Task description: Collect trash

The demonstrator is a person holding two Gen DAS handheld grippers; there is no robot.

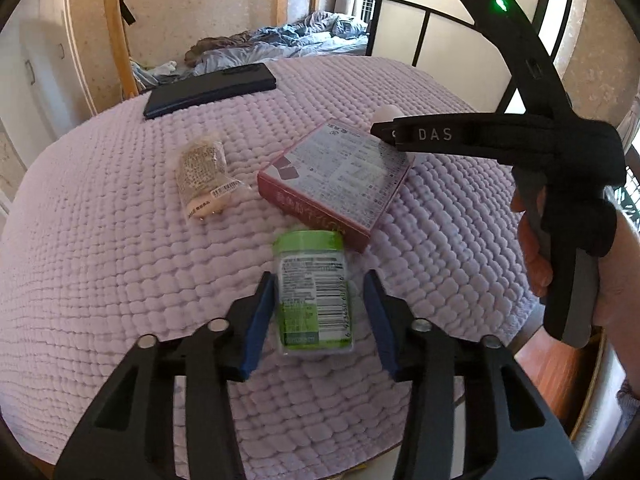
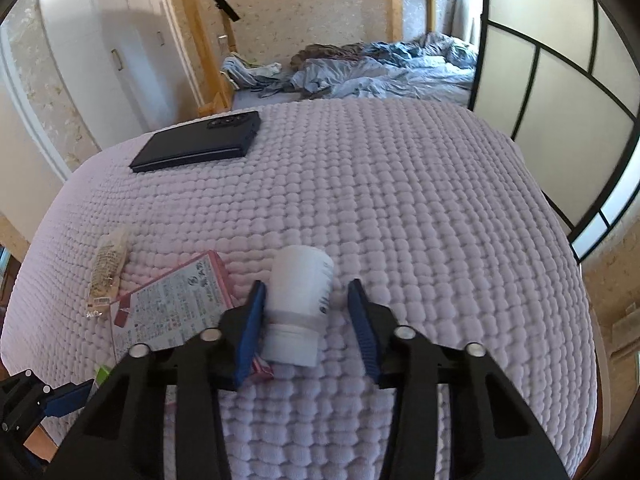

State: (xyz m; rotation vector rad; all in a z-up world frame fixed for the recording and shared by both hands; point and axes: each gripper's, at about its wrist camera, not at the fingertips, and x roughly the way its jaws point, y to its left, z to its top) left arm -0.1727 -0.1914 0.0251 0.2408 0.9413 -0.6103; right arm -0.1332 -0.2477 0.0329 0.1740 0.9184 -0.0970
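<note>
Both tools spread wide over trash on the quilted lilac bedspread (image 2: 400, 200).

We see the left tool (image 1: 316, 280) straddling a green-capped container (image 1: 312, 292) lying flat, untouched. Our right tool (image 2: 306, 292) brackets a white bottle (image 2: 298, 304) beside the pink box (image 1: 336, 178); a snack wrapper (image 1: 204, 178) lies left.

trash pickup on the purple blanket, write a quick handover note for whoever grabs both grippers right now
Left gripper: open, fingers either side of the green-lidded container, not closed on it.
Right gripper: open, straddling the white bottle lying on its side; the left finger is close to the bottle or touching it.
Still on the blanket: pink box between the two, clear snack wrapper further left. The dark phone at the far edge looks like not trash.
Done: nothing lifted yet. No bin in view.
Left: close on both, carry off, then box and wrapper.
</note>
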